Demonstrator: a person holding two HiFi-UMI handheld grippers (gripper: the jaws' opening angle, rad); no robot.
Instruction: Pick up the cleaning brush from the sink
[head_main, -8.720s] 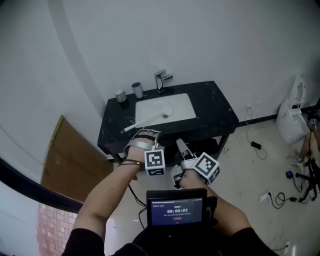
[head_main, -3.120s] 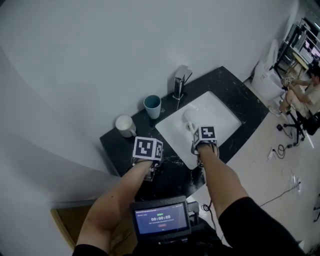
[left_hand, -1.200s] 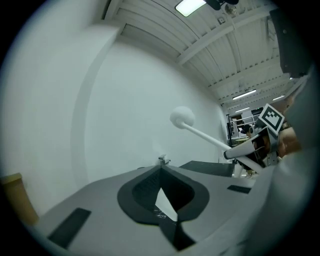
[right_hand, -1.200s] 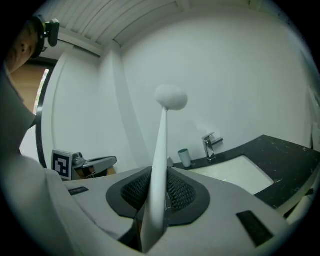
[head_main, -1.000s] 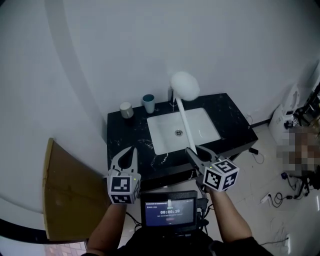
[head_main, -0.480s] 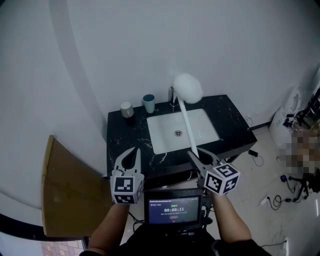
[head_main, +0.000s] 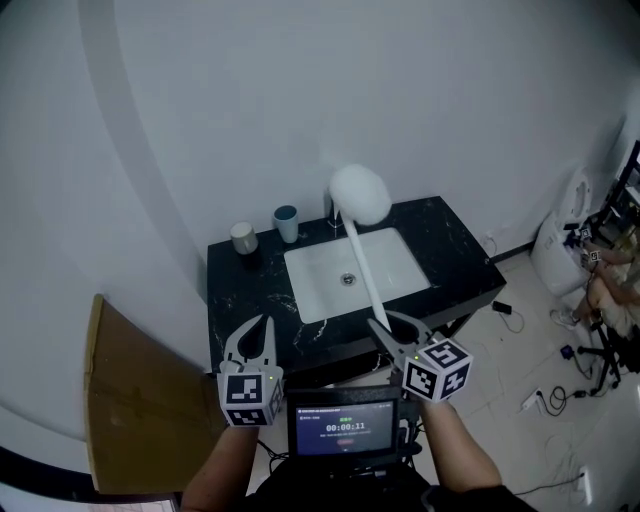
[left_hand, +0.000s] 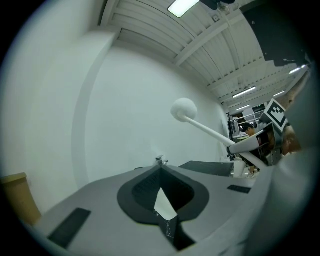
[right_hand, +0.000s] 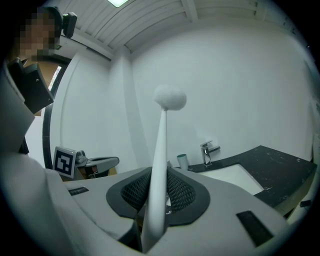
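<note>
The right gripper is clamped on the lower end of the cleaning brush, whose white handle slants up and away to a round white head held in the air, clear of the white sink. The left gripper hovers alongside, jaws closed tip to tip with nothing between them. Beyond lie the black marble counter, a chrome faucet, a blue cup and a pale cup by the wall, with a cardboard sheet leaning at left
</note>
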